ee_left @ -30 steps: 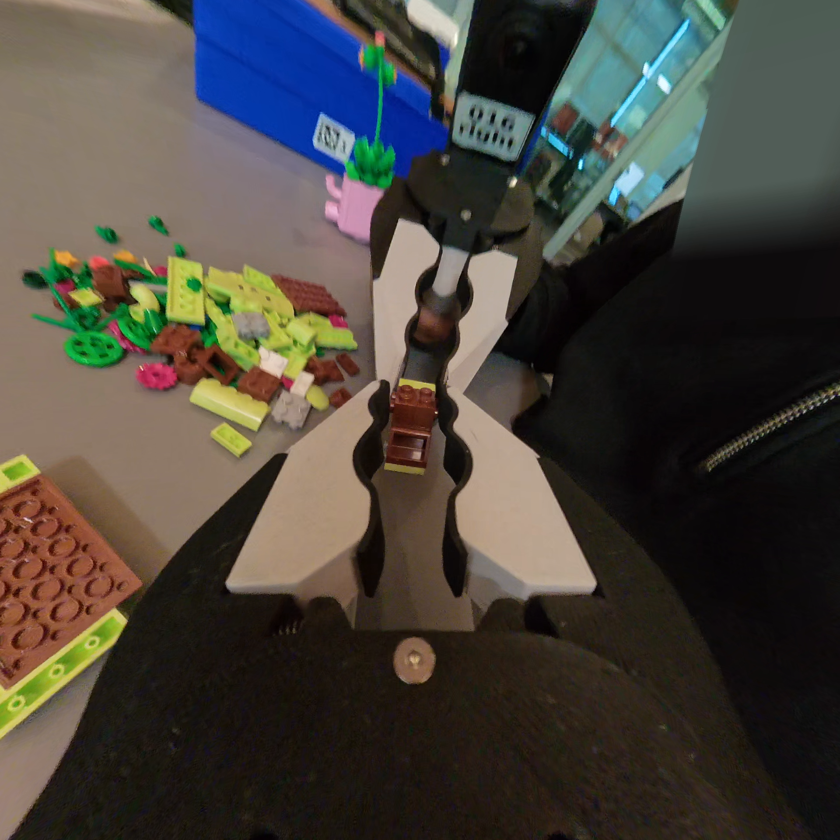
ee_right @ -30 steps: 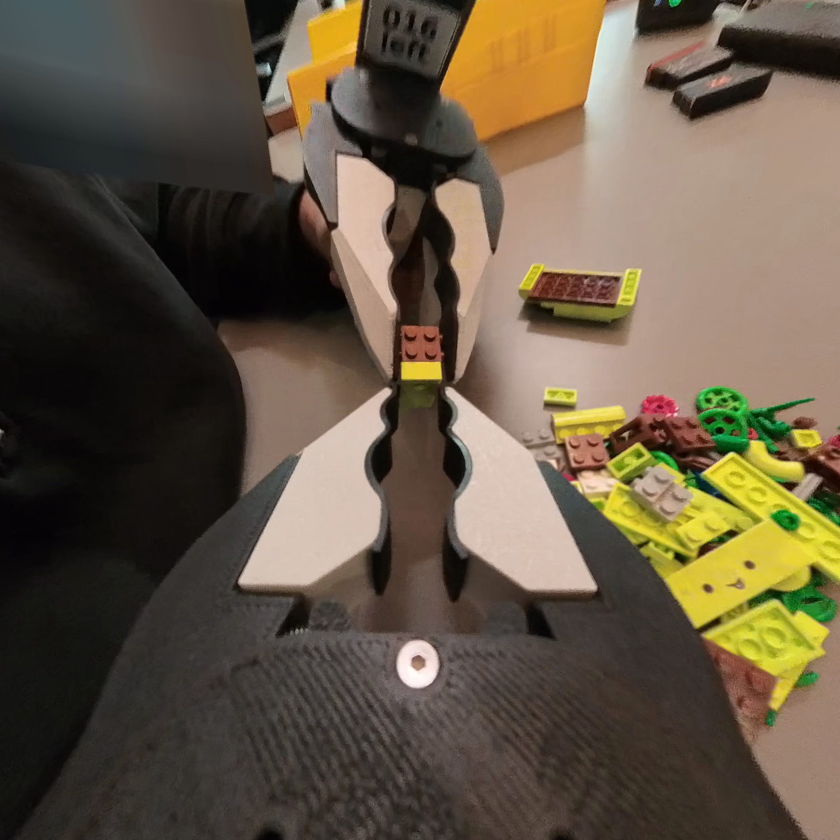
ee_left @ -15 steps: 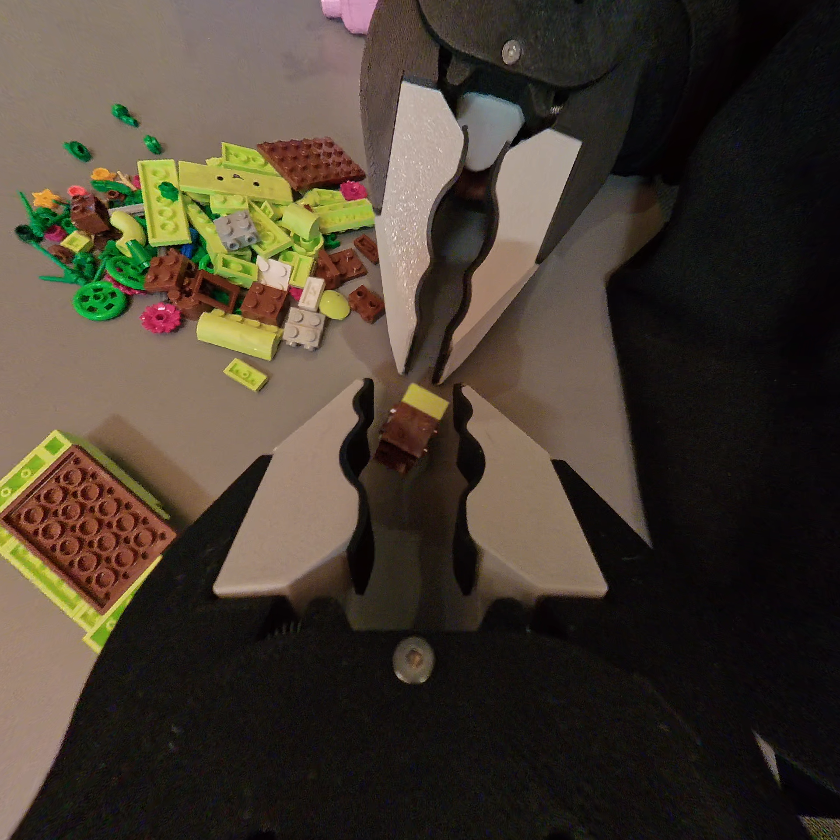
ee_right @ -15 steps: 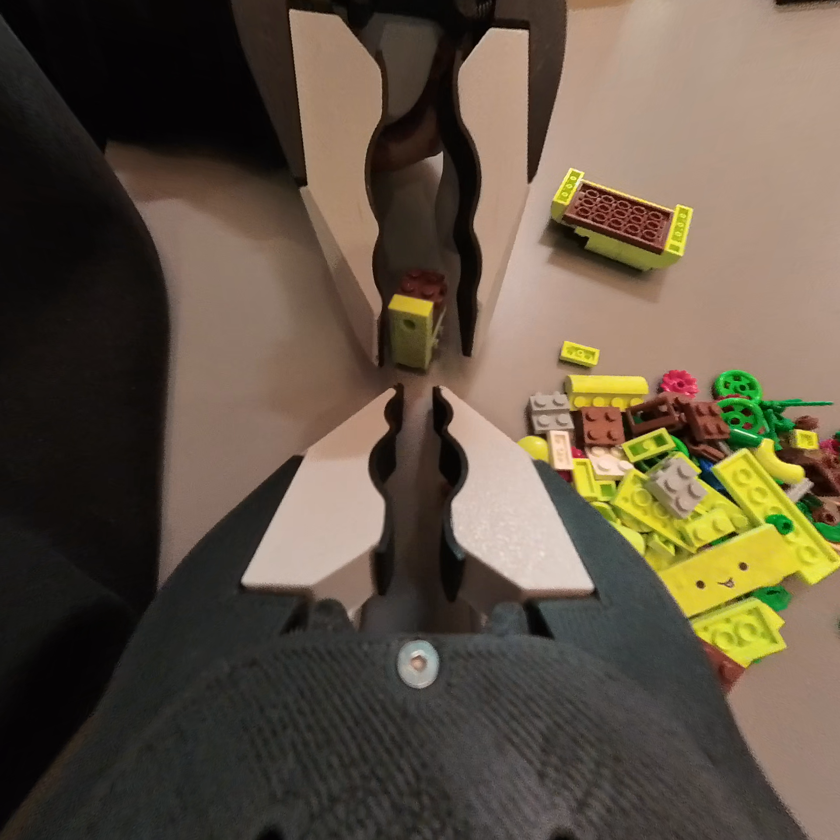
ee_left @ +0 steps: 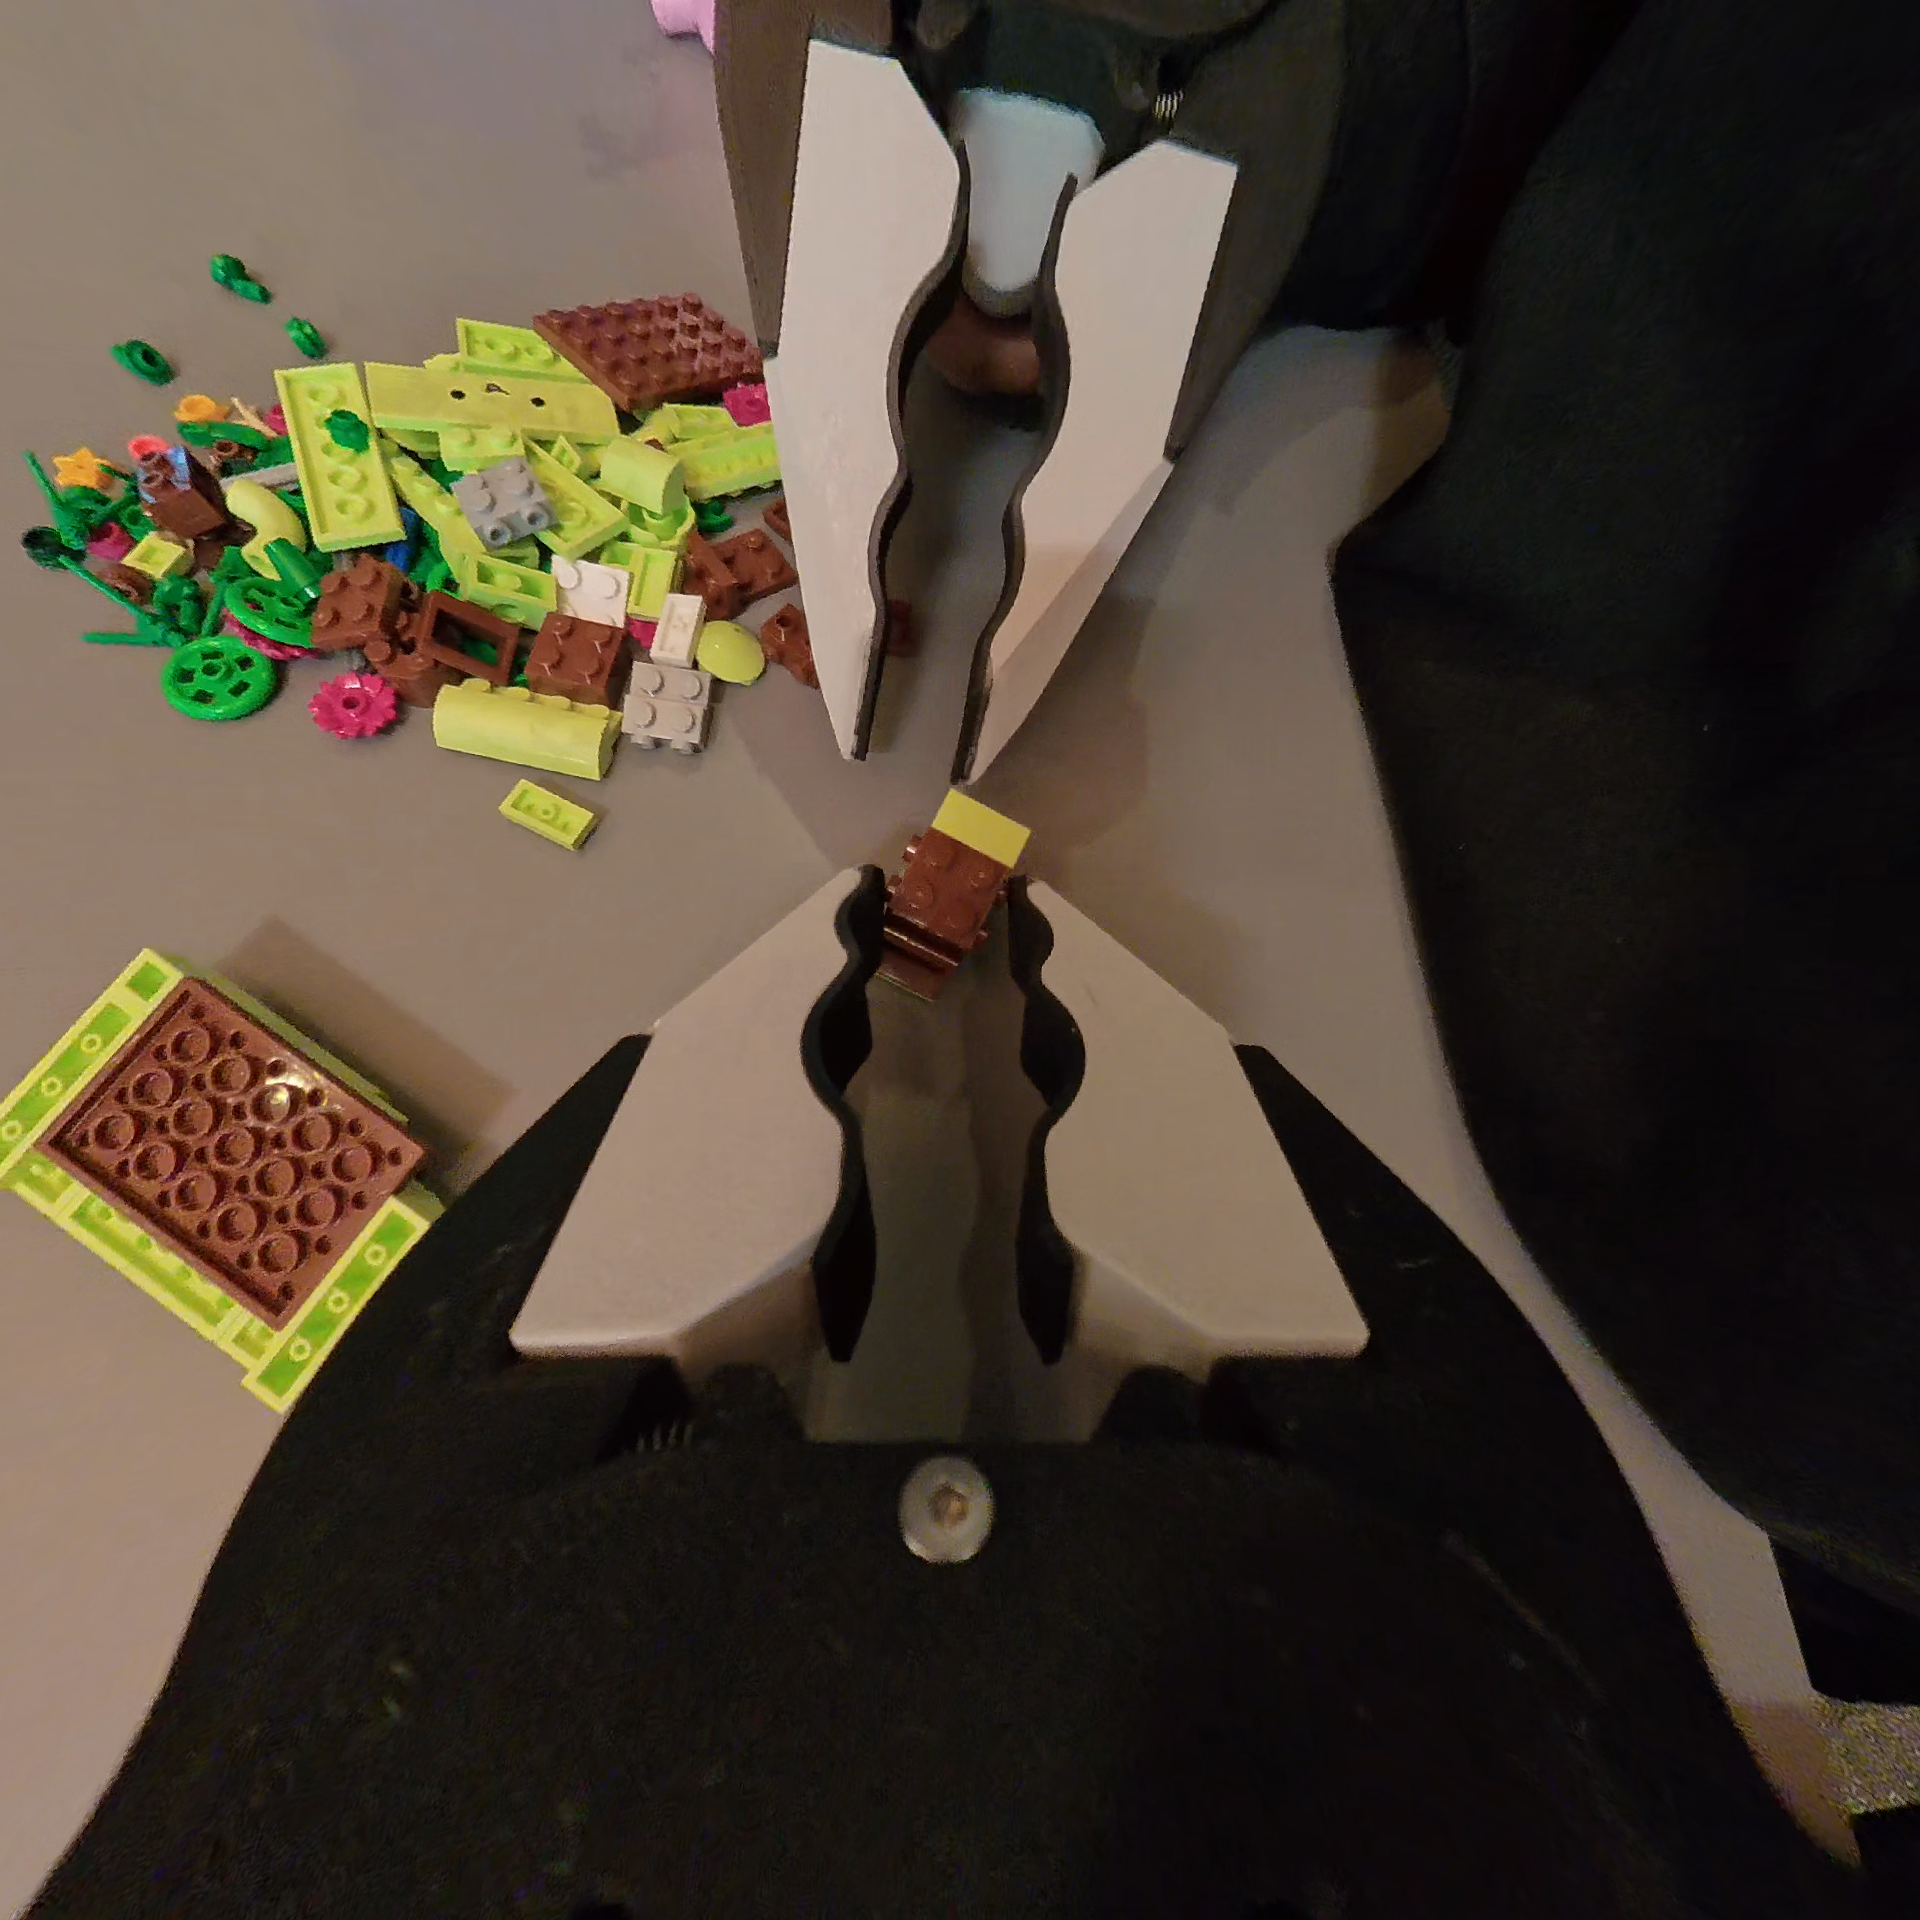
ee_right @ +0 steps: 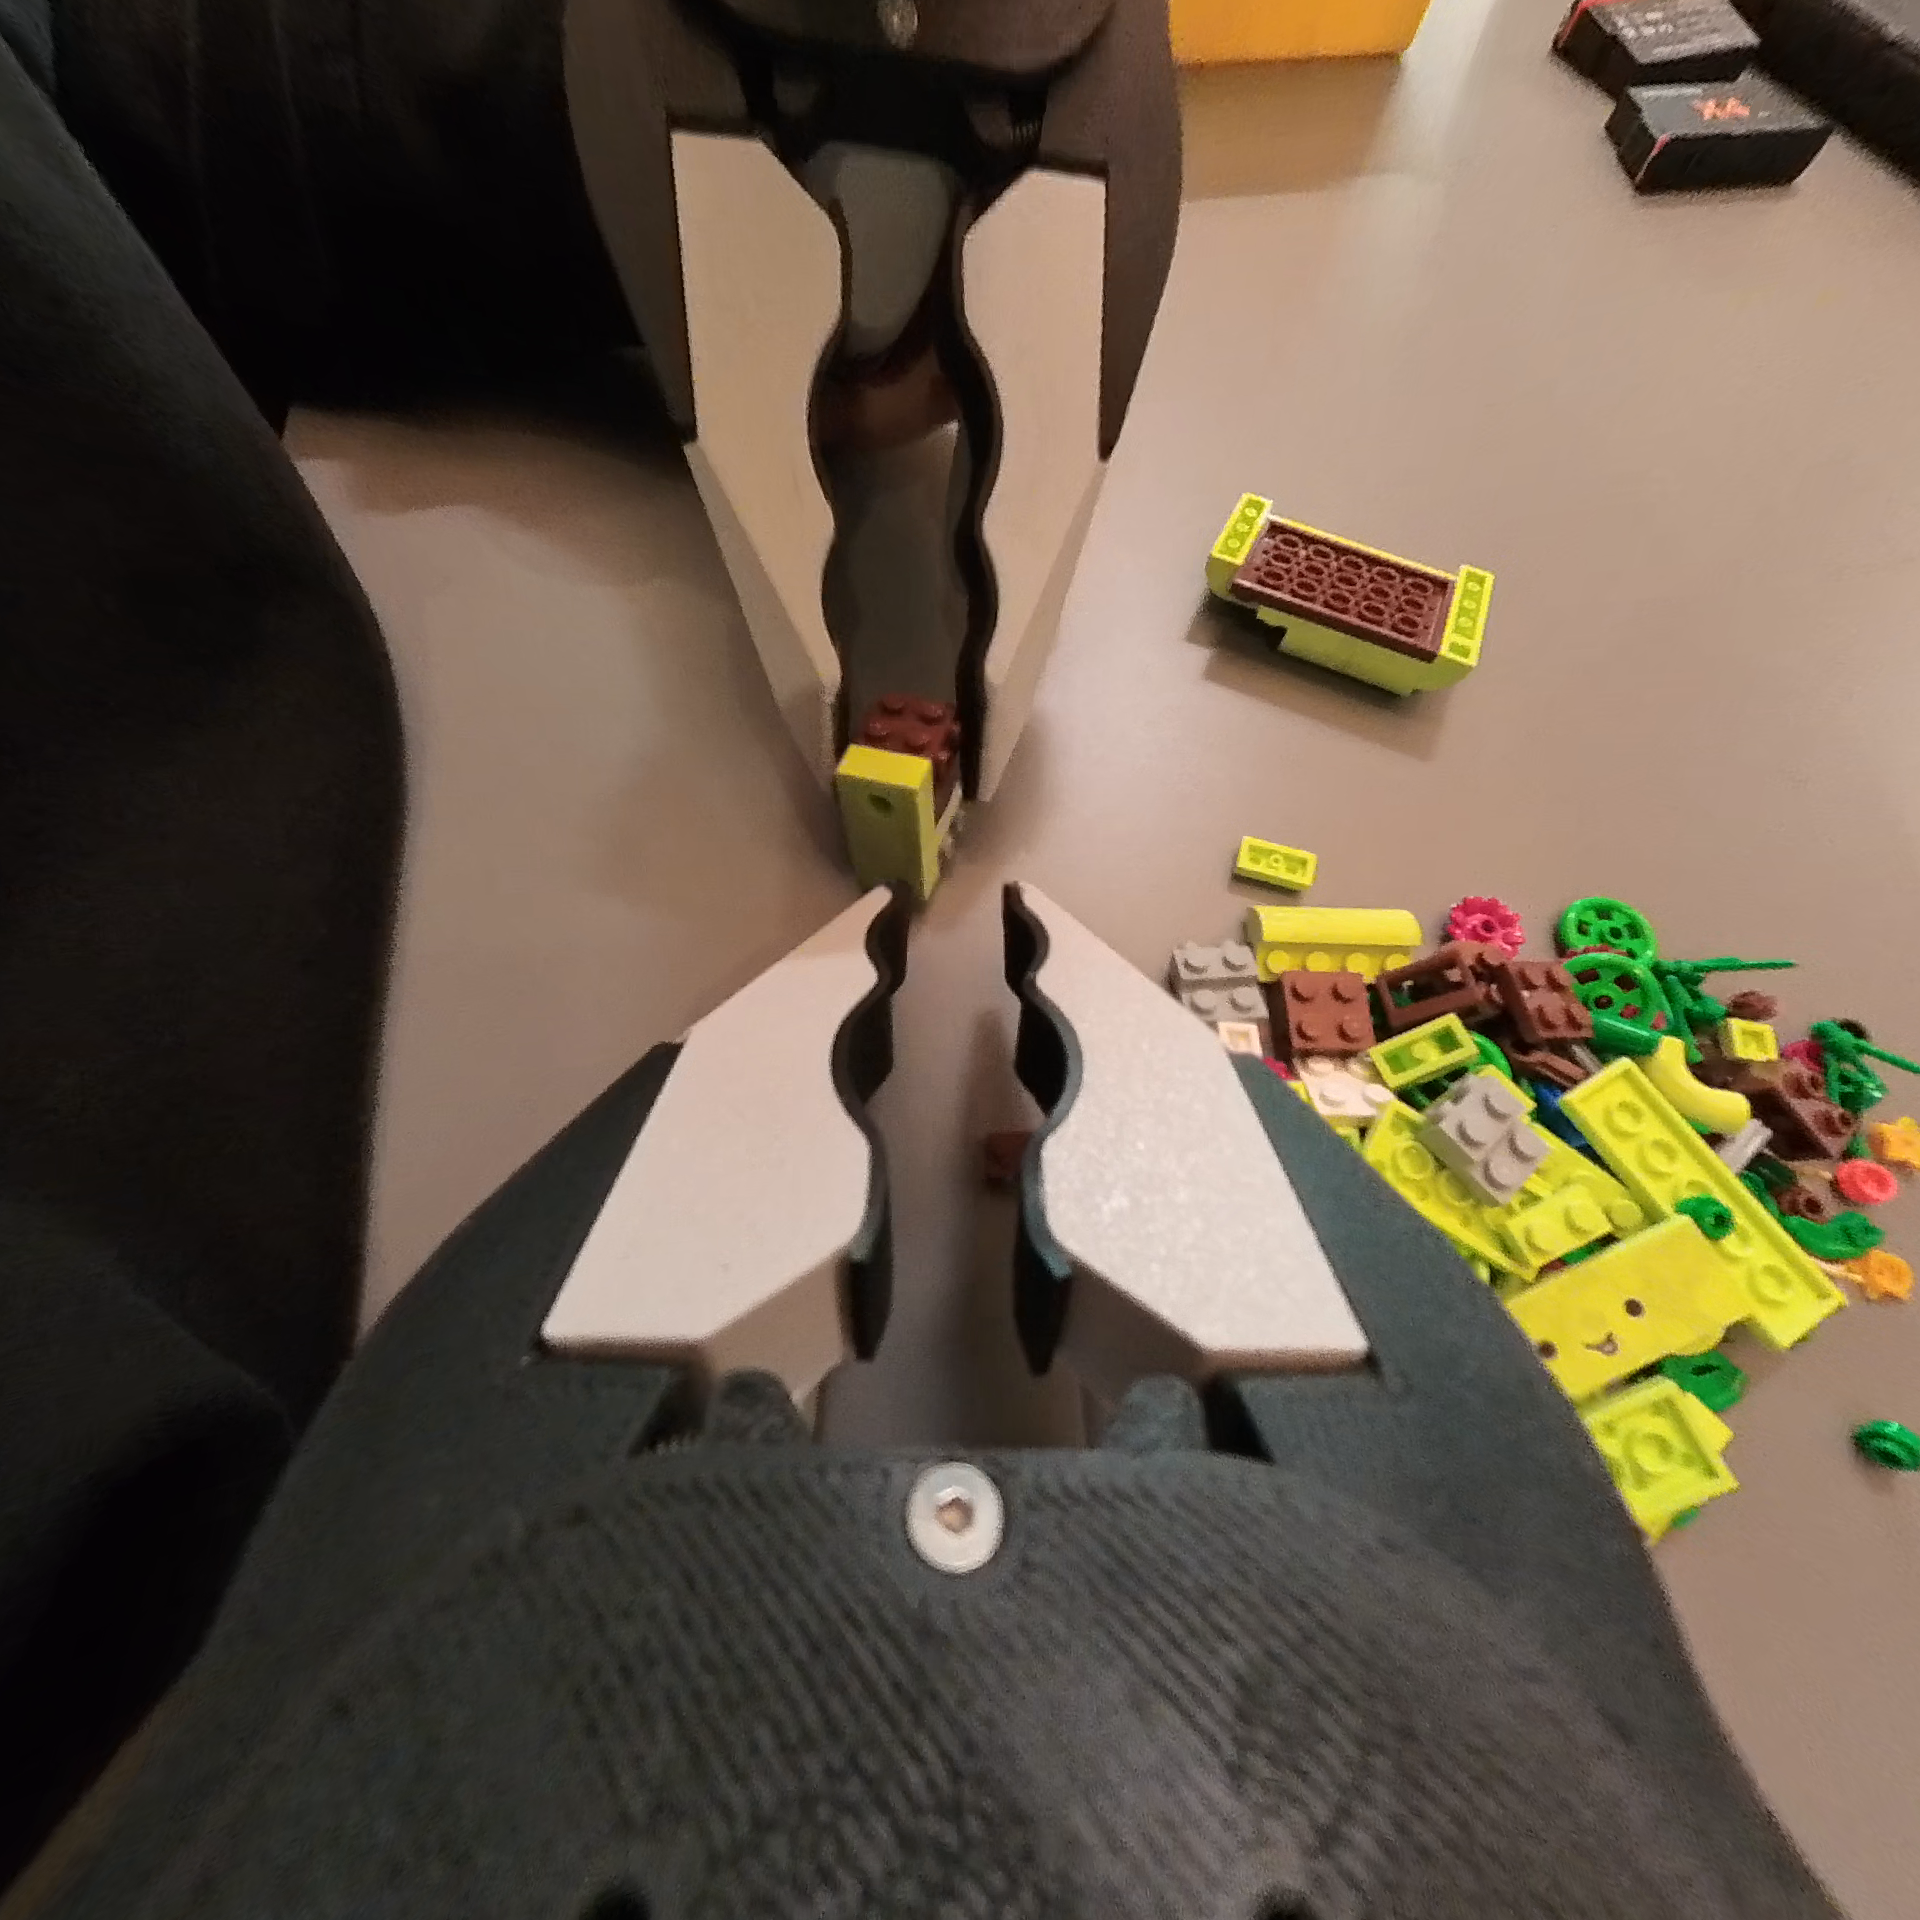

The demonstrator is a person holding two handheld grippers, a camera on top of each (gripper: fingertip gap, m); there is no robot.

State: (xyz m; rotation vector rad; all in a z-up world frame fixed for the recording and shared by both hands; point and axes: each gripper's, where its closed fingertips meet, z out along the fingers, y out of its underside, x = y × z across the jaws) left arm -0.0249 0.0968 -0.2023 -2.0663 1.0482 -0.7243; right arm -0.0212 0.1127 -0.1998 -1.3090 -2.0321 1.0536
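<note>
My left gripper [ee_left: 935, 888] is shut on a small brick assembly [ee_left: 951, 883], brown studded bricks with a lime piece on the end, held at the fingertips just above the grey table. In the right wrist view the same assembly [ee_right: 883, 831] sticks out of the left gripper [ee_right: 904, 800] with its lime end towards the camera. My right gripper [ee_right: 948, 896] faces it tip to tip, slightly open and empty; its left fingertip is just short of the lime end. It also shows in the left wrist view [ee_left: 912, 764].
A pile of lime, brown, grey and green bricks [ee_left: 468, 540] [ee_right: 1558, 1143] lies beside the grippers. A brown plate in a lime frame [ee_left: 223, 1153] [ee_right: 1351, 587] and a small lime plate [ee_left: 549, 814] lie apart. A person's dark clothing [ee_left: 1662, 727] is close. Black boxes [ee_right: 1714, 125] are far off. The tips of both grippers are at nearly the same place. My right gripper's tips are some 6 centimeters from the small lime plate [ee_left: 549, 814]. It turns up in the right wrist view [ee_right: 1276, 863] as well.
My right gripper has let go of the assembly's lime end, drawn back a little and spread its jaws. Both grippers have tilted down towards the table. The left gripper keeps its hold.
</note>
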